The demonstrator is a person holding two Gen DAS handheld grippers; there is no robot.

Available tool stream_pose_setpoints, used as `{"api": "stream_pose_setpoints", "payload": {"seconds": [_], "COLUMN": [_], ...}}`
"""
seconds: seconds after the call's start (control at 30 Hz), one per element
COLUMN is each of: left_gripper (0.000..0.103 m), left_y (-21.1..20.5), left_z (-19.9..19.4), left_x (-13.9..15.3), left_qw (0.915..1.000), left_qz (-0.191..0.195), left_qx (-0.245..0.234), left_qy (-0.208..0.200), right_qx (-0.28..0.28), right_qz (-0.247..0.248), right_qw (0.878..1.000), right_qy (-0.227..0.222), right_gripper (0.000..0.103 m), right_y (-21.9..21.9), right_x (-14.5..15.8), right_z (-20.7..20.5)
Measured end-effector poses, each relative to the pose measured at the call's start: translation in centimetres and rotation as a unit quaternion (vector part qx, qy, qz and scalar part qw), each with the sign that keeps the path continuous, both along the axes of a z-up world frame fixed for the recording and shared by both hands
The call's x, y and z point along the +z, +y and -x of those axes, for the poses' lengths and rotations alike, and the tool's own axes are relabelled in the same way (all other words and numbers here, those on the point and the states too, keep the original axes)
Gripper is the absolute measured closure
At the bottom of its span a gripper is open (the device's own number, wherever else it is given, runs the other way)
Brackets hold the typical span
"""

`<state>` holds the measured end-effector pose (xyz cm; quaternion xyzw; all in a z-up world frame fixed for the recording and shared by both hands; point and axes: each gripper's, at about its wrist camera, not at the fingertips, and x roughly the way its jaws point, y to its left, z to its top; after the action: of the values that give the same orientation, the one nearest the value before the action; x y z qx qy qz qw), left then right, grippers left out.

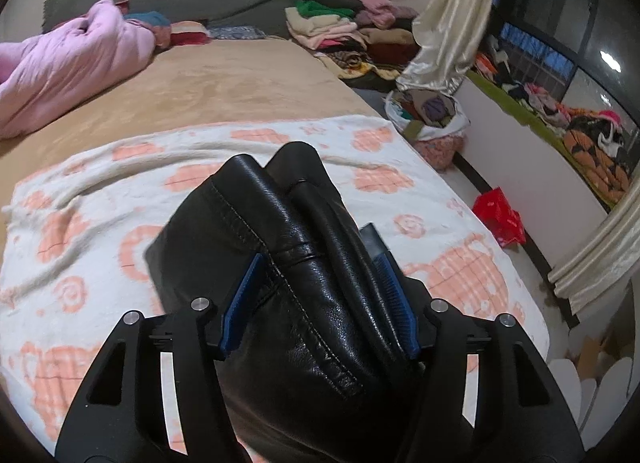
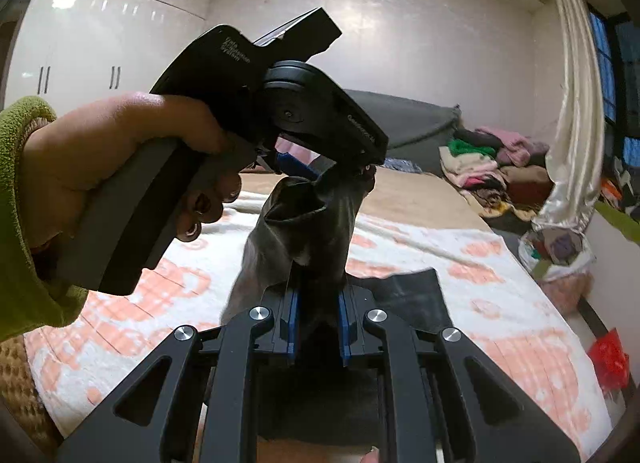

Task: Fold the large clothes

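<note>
Both your tongs grip the black leather jacket (image 1: 296, 295): left tongs (image 1: 320, 295), right tongs (image 2: 318, 323), above the bed's blanket (image 1: 100, 203).

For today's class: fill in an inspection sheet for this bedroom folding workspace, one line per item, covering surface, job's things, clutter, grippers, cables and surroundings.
Surface: bed with tan cover; white blanket with orange pattern spread across it.
Job's things: black leather garment, lifted above the blanket, bunched between both grippers.
Clutter: pink quilt on the bed; stack of folded clothes near the headboard; bag of clothes and red bag on the floor.
Grippers: left gripper shut on a thick fold of the garment; right gripper shut on a thinner bunch.
Cables: nothing seen.
Surroundings: cream curtain, dark window, white wardrobe.
</note>
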<state>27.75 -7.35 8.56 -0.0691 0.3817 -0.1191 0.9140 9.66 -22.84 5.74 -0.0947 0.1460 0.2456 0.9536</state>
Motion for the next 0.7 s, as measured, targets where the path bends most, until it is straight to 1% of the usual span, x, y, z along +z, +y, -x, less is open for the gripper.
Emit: {"api": "stream_pose_setpoints", "payload": {"seconds": [0.17,0.4,0.5,0.57,0.7], "left_gripper": [0.052,0.051,0.051,0.050,0.049], "left_y": [-3.0,-4.5,-5.1,-5.0,-4.9], "left_z": [-0.9,-1.2,-1.3,-1.2,-1.1], "left_x": [-1.0,-2.2,-2.4,-2.4,-2.3], "left_qw": [0.9998,0.9995,0.9993,0.9993,0.9993], "left_qz": [-0.012,-0.010,-0.016,-0.012,-0.007], "left_qx": [-0.014,-0.024,-0.028,-0.030,-0.032], "left_qy": [0.009,0.017,0.018,0.018,0.018], "right_qx": [-0.019,-0.043,-0.049,-0.050,-0.049], "right_qz": [-0.016,-0.031,-0.050,-0.055,-0.052], "right_qw": [0.999,0.995,0.991,0.990,0.991], "right_qy": [0.028,0.079,0.112,0.118,0.117], "right_gripper": [0.089,0.089,0.089,0.089,0.089], "right_y": [-2.0,-3.8,-4.7,-4.9,-4.8], "right_x": [-1.3,-3.3,-4.3,-4.5,-4.6], "right_z": [-0.5,-2.1,-3.1,-3.4,-3.4]}}
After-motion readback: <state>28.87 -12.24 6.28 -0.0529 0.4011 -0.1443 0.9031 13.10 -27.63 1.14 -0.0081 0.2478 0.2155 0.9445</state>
